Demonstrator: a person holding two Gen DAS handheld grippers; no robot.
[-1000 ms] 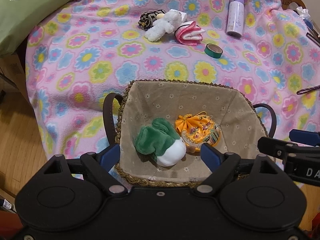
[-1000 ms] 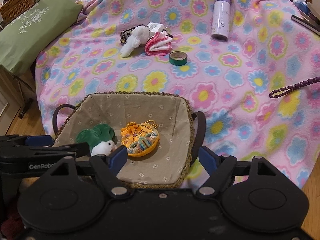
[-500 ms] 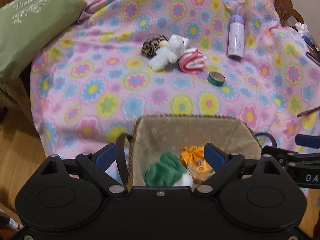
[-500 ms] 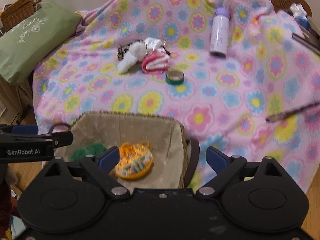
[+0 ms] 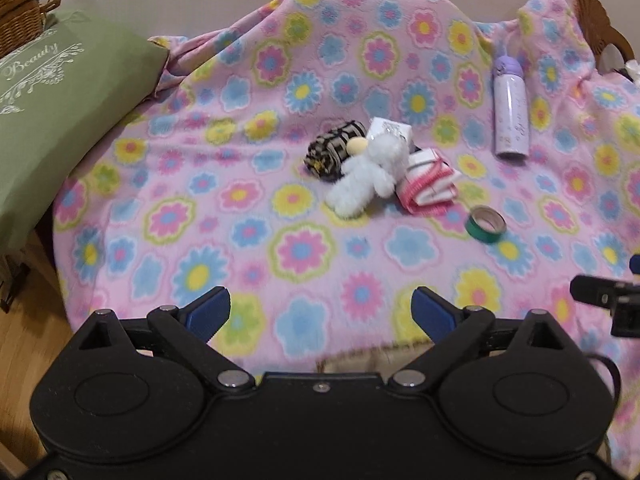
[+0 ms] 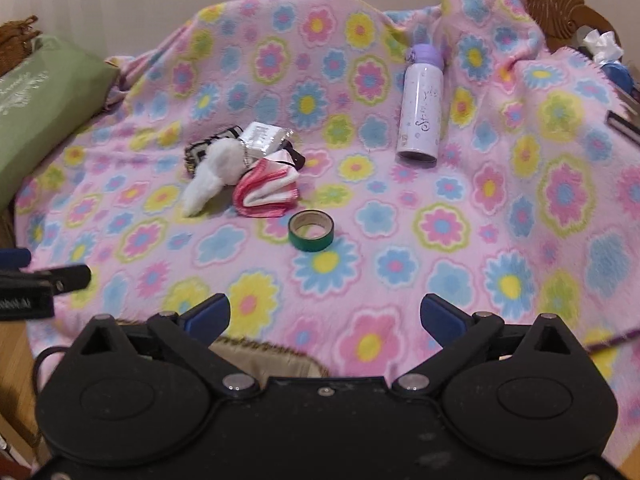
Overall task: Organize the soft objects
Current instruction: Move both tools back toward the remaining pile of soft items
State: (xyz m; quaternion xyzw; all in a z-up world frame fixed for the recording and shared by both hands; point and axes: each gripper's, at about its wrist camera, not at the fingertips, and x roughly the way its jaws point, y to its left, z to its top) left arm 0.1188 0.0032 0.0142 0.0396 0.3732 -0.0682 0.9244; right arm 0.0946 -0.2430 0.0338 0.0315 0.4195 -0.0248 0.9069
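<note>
A white plush toy (image 5: pixel 366 178) (image 6: pixel 210 176) lies mid-blanket beside a folded pink-and-white cloth (image 5: pixel 430 186) (image 6: pixel 266 190) and a dark patterned roll (image 5: pixel 334 150) (image 6: pixel 200 150). My left gripper (image 5: pixel 322 312) hovers well short of them, its jaws opening with nothing between them. My right gripper (image 6: pixel 324 316) is likewise opening and empty, over bare blanket near the green tape roll (image 6: pixel 311 231) (image 5: pixel 485 224). Only the braided rim of the lined basket (image 5: pixel 368 354) (image 6: pixel 260 350) shows at the bottom of both views; its contents are hidden.
A lilac bottle (image 5: pixel 510 110) (image 6: pixel 421 104) stands at the back right. A small white packet (image 5: pixel 390 130) (image 6: pixel 264 136) lies behind the plush. A green cushion (image 5: pixel 52 120) and a wicker basket (image 5: pixel 22 12) sit at the left. Flowered blanket (image 5: pixel 240 184) covers the surface.
Both grippers have pulled away from the basket and tilted up toward the blanket, so the basket with its green and orange toys has dropped out of sight. Both pairs of jaws have widened.
</note>
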